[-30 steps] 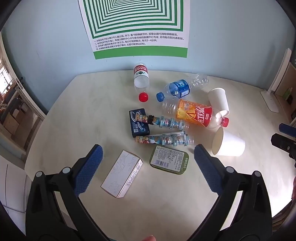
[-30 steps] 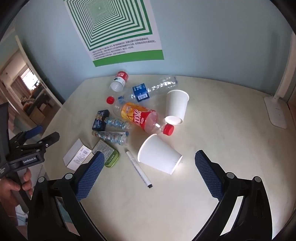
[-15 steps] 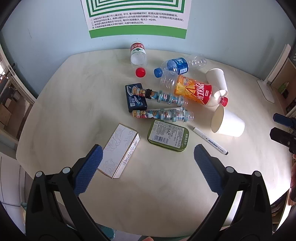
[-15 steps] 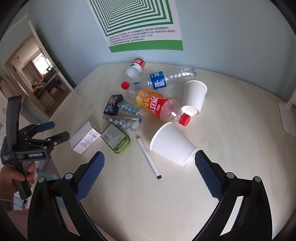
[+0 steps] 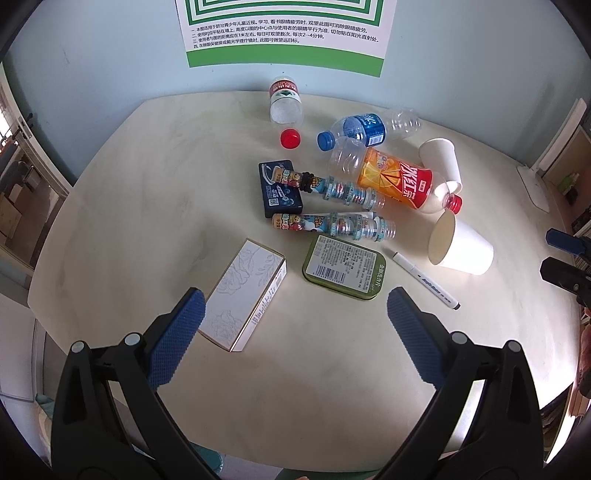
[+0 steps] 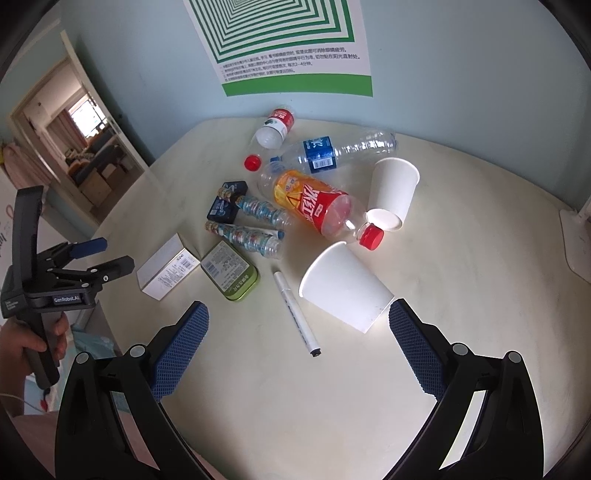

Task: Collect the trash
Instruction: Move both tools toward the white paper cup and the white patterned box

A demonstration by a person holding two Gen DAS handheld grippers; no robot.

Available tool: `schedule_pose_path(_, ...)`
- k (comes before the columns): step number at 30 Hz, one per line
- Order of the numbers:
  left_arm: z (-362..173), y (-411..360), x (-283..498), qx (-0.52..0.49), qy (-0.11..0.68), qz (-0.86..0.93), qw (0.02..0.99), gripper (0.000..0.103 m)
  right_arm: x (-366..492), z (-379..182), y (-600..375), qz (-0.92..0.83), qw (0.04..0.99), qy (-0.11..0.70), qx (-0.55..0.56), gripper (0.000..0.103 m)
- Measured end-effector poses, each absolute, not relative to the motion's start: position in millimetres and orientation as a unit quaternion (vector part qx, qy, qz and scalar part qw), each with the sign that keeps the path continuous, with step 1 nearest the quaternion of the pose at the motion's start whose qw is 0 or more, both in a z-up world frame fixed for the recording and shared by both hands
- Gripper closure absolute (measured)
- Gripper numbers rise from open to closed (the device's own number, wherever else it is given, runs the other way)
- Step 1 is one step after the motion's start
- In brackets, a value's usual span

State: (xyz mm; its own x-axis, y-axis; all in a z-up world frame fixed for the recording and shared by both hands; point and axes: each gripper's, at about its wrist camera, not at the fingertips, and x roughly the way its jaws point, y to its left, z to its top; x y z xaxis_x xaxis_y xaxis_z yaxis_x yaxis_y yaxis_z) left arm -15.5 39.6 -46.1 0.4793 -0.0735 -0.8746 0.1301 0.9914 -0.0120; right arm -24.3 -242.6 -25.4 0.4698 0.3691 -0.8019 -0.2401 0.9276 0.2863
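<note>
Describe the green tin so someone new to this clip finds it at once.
Start from the pale table under the green-striped poster. At the near edge of the litter, between a white box and a marker pen, lies the green tin. It is the only flat, rounded-corner thing with a barcode label.

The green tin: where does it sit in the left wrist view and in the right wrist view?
Left wrist view: green tin lies just right of centre, label up, beside the white box.
Right wrist view: green tin lies left of centre, between white box and marker.
Shared landmark: the orange soda bottle.
</note>
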Motion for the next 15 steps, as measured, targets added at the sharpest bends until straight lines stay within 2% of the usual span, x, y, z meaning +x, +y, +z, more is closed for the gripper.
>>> schedule_pose_path(15,-57.6,50.3,-16.0,-0.003,0.525,-0.106,0.845,0.007,-23.5,-35.4,-243.7,0.171,0.848,0.499,0.058,0.006)
